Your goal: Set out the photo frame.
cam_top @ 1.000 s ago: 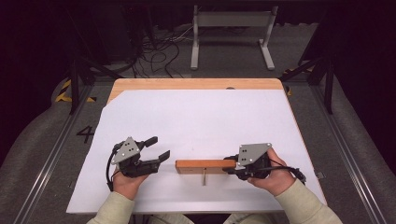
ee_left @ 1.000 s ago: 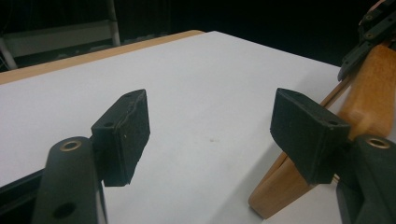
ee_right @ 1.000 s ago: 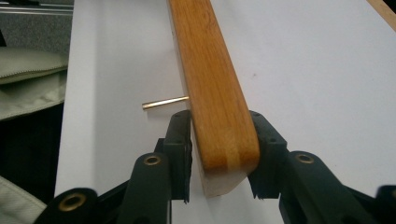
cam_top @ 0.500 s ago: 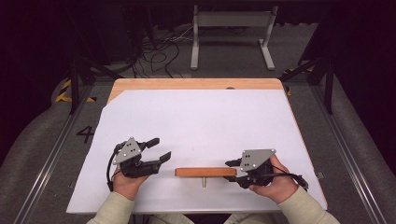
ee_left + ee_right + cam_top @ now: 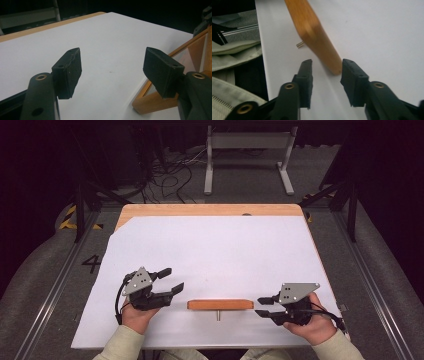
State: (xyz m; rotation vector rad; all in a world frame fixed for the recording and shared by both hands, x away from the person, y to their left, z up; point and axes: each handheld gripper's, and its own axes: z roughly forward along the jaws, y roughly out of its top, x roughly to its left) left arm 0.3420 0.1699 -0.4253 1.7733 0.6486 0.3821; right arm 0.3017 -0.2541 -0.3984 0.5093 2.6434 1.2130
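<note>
Wooden frame lies flat near the white table's front edge, between the spread-jawed, empty left gripper and right gripper. Rigid and probably light (a glazed panel may be fragile); short ends offer the surest hold.

flat orange-brown wooden block: smooth, satin, thin metal pin | white table covering: matt, paper-like | pale wood tabletop edge: smooth | black gripper pads: matt, rubbery, slightly rough
</note>
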